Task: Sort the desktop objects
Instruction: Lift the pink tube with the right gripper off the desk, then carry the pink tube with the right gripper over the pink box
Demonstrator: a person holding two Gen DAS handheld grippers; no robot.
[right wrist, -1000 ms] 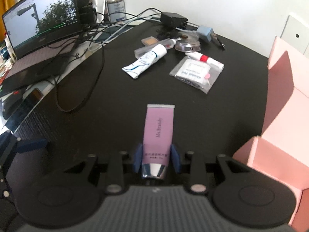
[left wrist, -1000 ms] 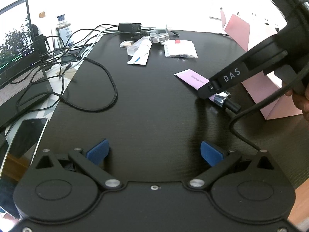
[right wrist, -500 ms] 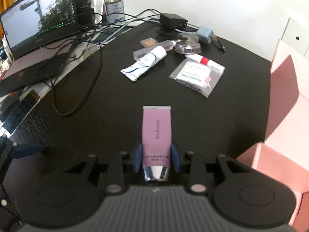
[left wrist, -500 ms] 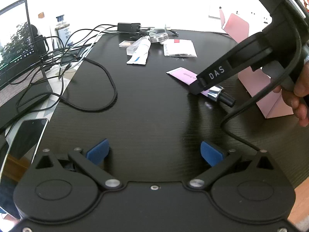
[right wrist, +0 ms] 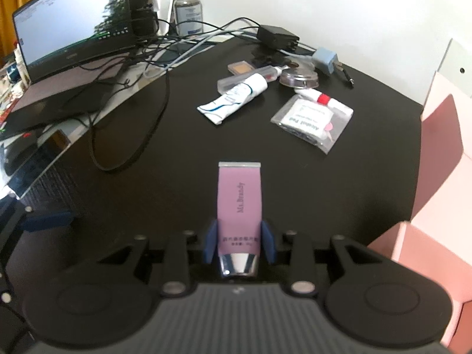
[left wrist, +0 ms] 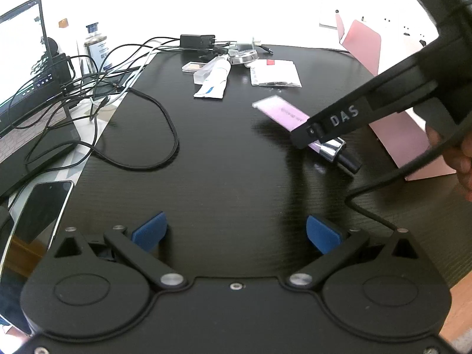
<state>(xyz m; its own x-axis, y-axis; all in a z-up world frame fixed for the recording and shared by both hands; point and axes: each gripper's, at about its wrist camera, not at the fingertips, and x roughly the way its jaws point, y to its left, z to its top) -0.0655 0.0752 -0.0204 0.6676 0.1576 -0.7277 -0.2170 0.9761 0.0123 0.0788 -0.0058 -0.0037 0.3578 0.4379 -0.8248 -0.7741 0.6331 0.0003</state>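
Left wrist view: left gripper point(left wrist: 234, 231) spread wide over bare black table point(left wrist: 224, 153); looped cable point(left wrist: 165, 147) at left, pink box point(left wrist: 413, 153) right. Right wrist view: right gripper point(right wrist: 239, 243) pinching pink tube point(right wrist: 239, 197) near its silver neck, held above the table; white tube point(right wrist: 236, 97), clear pouch point(right wrist: 312, 121) beyond.

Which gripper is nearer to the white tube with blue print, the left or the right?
Right. The right gripper, shut on the pink tube, is up the desk, with the white tube ahead to its left. The left gripper is open at the near edge, farther back.
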